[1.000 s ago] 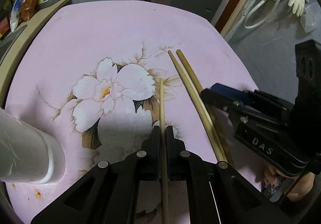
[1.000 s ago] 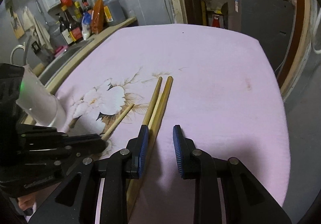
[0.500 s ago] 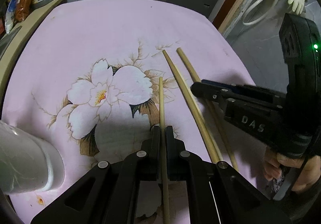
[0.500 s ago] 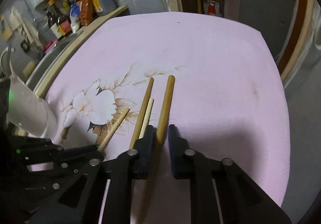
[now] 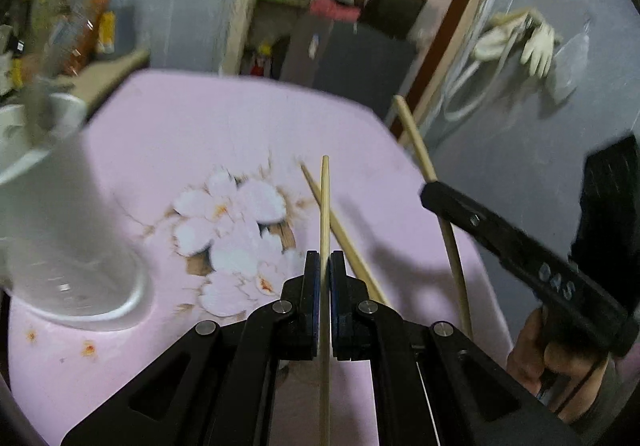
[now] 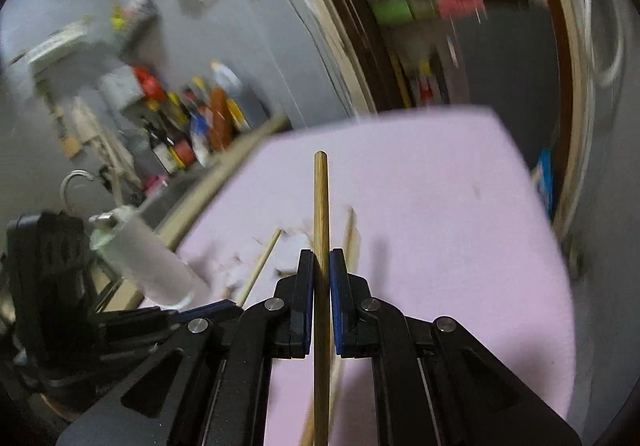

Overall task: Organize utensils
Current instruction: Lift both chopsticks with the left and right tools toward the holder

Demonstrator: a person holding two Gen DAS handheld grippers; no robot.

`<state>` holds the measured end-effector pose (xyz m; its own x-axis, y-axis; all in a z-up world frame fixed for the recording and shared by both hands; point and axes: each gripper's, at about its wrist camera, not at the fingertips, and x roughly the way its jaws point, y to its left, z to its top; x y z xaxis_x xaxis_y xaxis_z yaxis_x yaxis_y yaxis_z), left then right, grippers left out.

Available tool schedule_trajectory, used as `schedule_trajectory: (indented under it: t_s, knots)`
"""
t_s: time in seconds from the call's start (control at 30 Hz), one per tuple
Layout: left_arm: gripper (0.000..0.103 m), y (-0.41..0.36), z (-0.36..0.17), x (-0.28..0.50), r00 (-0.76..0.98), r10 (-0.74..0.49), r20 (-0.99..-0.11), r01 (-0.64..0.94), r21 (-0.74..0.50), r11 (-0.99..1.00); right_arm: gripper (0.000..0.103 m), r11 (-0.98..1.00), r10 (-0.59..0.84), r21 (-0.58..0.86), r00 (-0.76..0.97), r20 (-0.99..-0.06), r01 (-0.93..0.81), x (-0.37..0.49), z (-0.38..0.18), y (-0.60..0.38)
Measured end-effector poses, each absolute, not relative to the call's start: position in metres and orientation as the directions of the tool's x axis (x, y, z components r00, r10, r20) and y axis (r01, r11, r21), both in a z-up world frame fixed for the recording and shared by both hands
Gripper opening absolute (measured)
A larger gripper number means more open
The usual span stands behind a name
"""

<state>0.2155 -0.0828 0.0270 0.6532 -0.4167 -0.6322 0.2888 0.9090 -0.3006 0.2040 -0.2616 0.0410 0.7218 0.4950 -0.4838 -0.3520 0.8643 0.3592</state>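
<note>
Black plastic jaws of our left gripper (image 5: 325, 270) clamp 1 thin, pale, round wooden chopstick (image 5: 325, 206); our right gripper (image 6: 321, 270) has just closed on 1 thicker, darker chopstick (image 6: 321, 206). Both sticks are raised above the pink flowered cloth (image 5: 200, 126), where 1 chopstick (image 5: 340, 238) lies, near a white cylindrical cup (image 5: 60, 238).

Right gripper (image 6: 321, 266) closed its jaws on darker chopstick (image 6: 321, 206), then raised it off pink cloth (image 6: 440, 206); stick tip now above table's far edge in left wrist view. Left gripper (image 5: 325, 266) lifted pale chopstick (image 5: 325, 206) clear of cloth, crossing third chopstick (image 5: 344, 242) left lying there. Both views tilted upward, showing more wall. White cup (image 5: 60, 230) appeared larger, nearer left gripper.
</note>
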Motion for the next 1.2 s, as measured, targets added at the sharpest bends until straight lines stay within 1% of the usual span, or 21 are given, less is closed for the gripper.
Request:
schedule_trajectory:
  t_s: [0.13,0.2,0.3,0.33,0.43,0.53,0.7,0.93,1.07,1.2]
  knots:
    - [0.003,-0.075,0.044,0.195,0.742,-0.406,-0.534,0.291,-0.289,0.912,0.006,0.871,0.479,0.305,0.803,-0.355,-0.385,0.172,0.056,-0.249]
    - [0.003,-0.071,0.054,0.185,0.785,-0.397,-0.476,0.29,-0.283,0.914,0.006,0.874,0.473,0.284,0.827,-0.305,-0.395,0.163,0.064,-0.245]
    - [0.003,-0.063,0.066,0.169,0.834,-0.397,-0.384,0.296,-0.296,0.908,0.006,0.864,0.483,0.258,0.857,-0.181,-0.432,0.146,0.077,-0.235]
    - [0.003,-0.056,0.072,0.163,0.852,-0.398,-0.341,0.299,-0.307,0.903,0.006,0.866,0.478,0.241,0.866,-0.146,-0.437,0.142,0.081,-0.23]
    - [0.003,-0.037,0.09,0.15,0.89,-0.371,-0.265,0.289,-0.3,0.909,0.006,0.851,0.494,0.234,0.868,-0.058,-0.469,0.137,0.097,-0.218]
    - [0.003,-0.021,0.107,0.144,0.916,-0.342,-0.209,0.277,-0.286,0.917,0.006,0.829,0.518,0.247,0.855,0.003,-0.503,0.141,0.112,-0.208]
    - [0.003,0.014,0.128,0.145,0.949,-0.277,-0.151,0.231,-0.264,0.936,0.006,0.786,0.559,0.262,0.825,0.084,-0.56,0.155,0.135,-0.18]
    - [0.003,0.075,0.146,0.16,0.983,-0.171,-0.063,0.149,-0.255,0.955,0.006,0.753,0.553,0.296,0.809,0.201,-0.588,0.178,0.161,-0.131]
    - [0.003,0.107,0.141,0.176,0.994,-0.105,-0.039,0.089,-0.285,0.954,0.006,0.764,0.537,0.288,0.816,0.212,-0.578,0.194,0.167,-0.102]
    - [0.003,0.131,0.133,0.19,0.997,-0.059,-0.039,0.044,-0.311,0.949,0.006,0.785,0.512,0.276,0.832,0.215,-0.555,0.202,0.164,-0.083]
